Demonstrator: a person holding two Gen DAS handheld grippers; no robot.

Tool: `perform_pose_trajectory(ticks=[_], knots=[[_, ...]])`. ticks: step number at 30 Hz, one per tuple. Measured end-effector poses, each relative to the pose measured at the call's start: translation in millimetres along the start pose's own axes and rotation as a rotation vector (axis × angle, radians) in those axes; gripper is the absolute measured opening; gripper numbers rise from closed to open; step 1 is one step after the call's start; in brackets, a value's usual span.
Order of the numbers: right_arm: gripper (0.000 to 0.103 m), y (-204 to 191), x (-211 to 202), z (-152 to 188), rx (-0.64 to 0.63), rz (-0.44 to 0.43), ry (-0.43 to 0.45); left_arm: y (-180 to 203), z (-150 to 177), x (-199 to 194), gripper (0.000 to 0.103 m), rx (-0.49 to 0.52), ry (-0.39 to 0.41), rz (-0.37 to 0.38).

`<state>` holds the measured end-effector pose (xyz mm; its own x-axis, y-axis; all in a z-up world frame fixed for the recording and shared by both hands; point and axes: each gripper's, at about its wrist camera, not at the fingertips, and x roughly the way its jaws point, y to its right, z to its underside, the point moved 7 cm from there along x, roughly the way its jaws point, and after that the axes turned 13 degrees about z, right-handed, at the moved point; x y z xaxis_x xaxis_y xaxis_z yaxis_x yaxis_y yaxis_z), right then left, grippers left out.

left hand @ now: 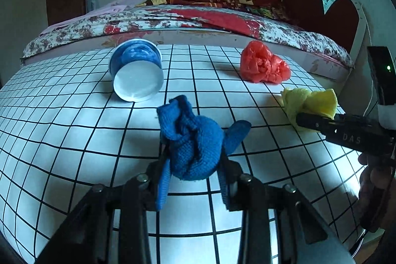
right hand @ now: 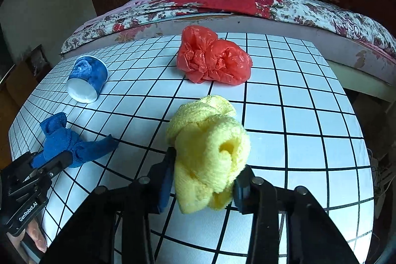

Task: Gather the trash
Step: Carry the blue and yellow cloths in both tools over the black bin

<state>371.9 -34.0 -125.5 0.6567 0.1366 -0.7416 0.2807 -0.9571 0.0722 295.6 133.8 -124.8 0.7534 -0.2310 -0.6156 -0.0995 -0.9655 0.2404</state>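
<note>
I am holding the knotted blue cloth [left hand: 193,142] in my left tool [left hand: 193,165], its jaws pinching narrow on the bundle just above the checked desk [left hand: 74,130]. My right tool [right hand: 205,180] is gripping the yellow cloth [right hand: 210,147], the pads pressing into its sides (the fluffy wad is bulging out between them).

Taking the red plastic bag [right hand: 212,61] as the landmark: it is lying crumpled at the far side of the desk, near the bed [right hand: 247,4]. The yellow cloth is sitting just on my side of the bag, apart from it. The blue paper cup [right hand: 86,78] is lying tipped over well to the left of the bag, its white bottom facing me. The blue cloth is sitting nearer to me than the cup, far left of the bag. Nothing is lying between the bag and the yellow cloth, and the cup is touching neither cloth.
</note>
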Motion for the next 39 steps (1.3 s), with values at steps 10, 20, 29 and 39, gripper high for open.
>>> perform_pose_trajectory(ticks=[10,20,29,39], knots=[[0.036,74,-57,31,0.053,0.132,0.072,68,-1,-5,0.035,0.096,0.049,0.086],[0.036,156,-123,69,0.133,0.258,0.107,160,14,-12,0.035,0.201,0.024,0.2],[0.036,200,-156,112,0.133,0.305,0.126,229,38,-28,0.035,0.303,-0.012,0.266],[0.036,252,-182,190,0.164,0.361,0.076,298,76,-25,0.035,0.377,-0.064,0.352]])
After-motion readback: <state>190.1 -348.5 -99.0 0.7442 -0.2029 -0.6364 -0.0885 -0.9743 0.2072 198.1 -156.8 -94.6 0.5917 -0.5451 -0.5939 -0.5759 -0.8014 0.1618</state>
